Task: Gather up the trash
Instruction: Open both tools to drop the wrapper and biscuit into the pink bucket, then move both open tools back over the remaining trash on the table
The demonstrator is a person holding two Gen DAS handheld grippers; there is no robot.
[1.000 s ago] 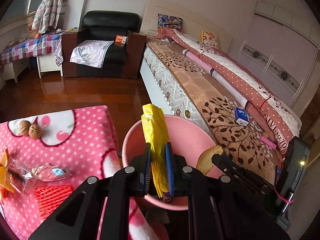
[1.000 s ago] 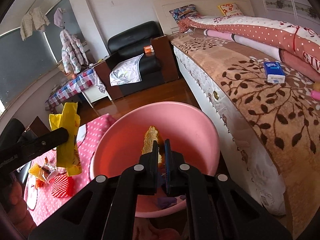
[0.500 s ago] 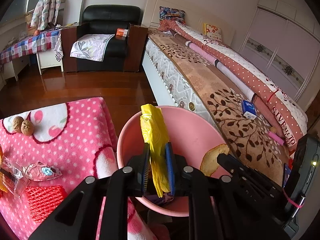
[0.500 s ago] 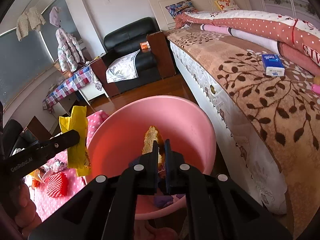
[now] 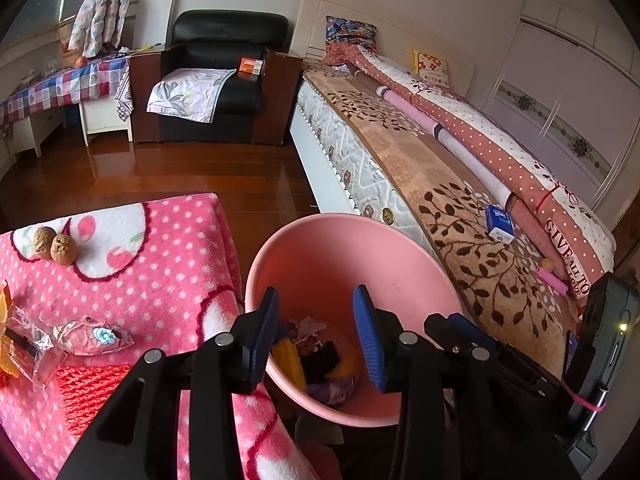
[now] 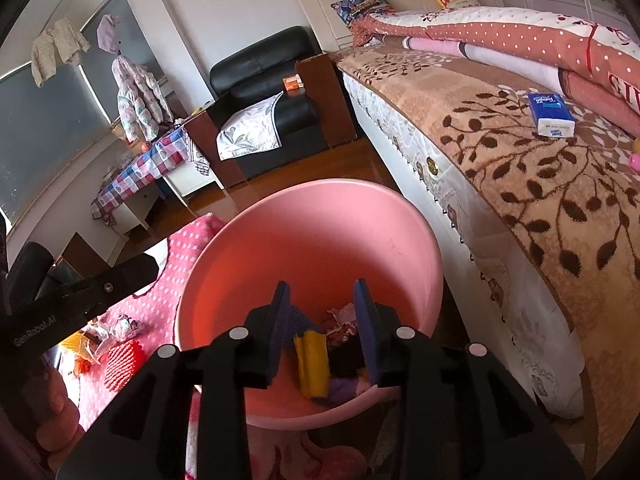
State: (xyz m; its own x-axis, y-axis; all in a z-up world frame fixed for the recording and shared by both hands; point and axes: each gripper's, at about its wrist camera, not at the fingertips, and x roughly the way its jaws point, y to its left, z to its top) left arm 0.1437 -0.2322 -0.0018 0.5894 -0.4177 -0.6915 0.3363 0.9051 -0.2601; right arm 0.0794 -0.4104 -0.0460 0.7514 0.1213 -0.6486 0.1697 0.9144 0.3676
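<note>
- Left wrist view: the left tool (image 5: 316, 332) hung over the pink bin (image 5: 404, 256), its jaws having just been opening, now well apart with nothing between them.
- A yellow wrapper (image 5: 289, 362) lay in the bin's bottom among dark and purple scraps; what those scraps were could not be made out.
- The left tool's blue pads (image 5: 366, 336) hid part of the bin's contents, and its near rim was cut off behind the black arms.
- On the pink dotted surface (image 5: 160, 248) sat two walnuts (image 5: 54, 243), touching each other, with a clear wrapper (image 5: 88, 336) and a red mesh (image 5: 90, 390) nearer the camera.
- More wrappers at the left edge were cut off by the frame.
- Right wrist view: the right tool (image 6: 322, 320) was also over the bin (image 6: 320, 232), its jaws having just been opening, parted and holding nothing.
- The yellow wrapper (image 6: 311, 364) showed below and between them, lying in the bin, partly covered by the pads.
- A hand (image 6: 52, 404) at the lower left was mostly out of frame.
- A blue tissue pack (image 6: 550, 114) lay on the bed (image 6: 520, 184), well apart from the bin.
</note>
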